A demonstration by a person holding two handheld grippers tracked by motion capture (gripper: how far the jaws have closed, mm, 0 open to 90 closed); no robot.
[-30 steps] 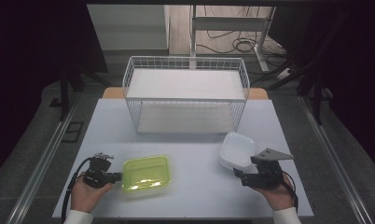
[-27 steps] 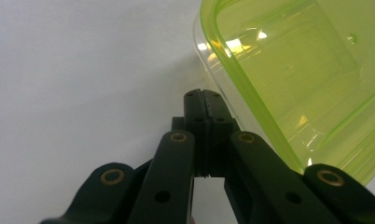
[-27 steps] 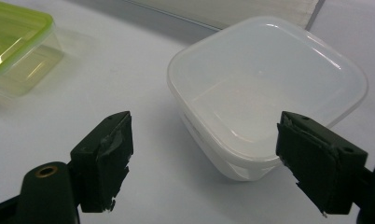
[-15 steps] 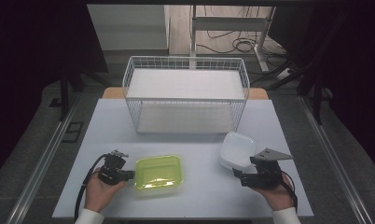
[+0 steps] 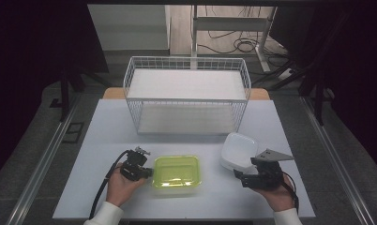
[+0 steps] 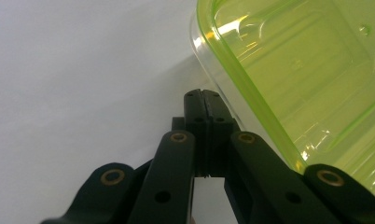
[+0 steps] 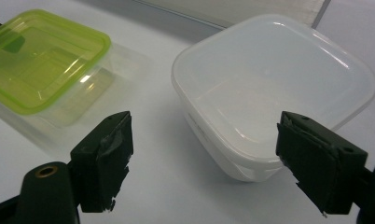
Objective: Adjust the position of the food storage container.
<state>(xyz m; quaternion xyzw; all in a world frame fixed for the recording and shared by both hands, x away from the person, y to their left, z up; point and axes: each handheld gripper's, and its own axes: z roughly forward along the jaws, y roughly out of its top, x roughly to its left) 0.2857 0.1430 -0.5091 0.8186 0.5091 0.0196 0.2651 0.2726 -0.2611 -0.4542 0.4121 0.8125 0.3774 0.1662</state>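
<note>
Since a second ago, the high view shows the left gripper (image 5: pixel 147 172) and green-lidded container (image 5: pixel 176 171) shifted rightward across the counter (image 5: pixel 102 136). Its own view shows fingers (image 6: pixel 202 100) pressed together beside the container's rim. Right gripper (image 7: pixel 204 154) view: fingers spread before the white container (image 7: pixel 269 88).

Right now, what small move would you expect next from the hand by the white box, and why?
Probably ease the right gripper forward and close on the white container: its jaws stand open, just short of the near wall.
</note>
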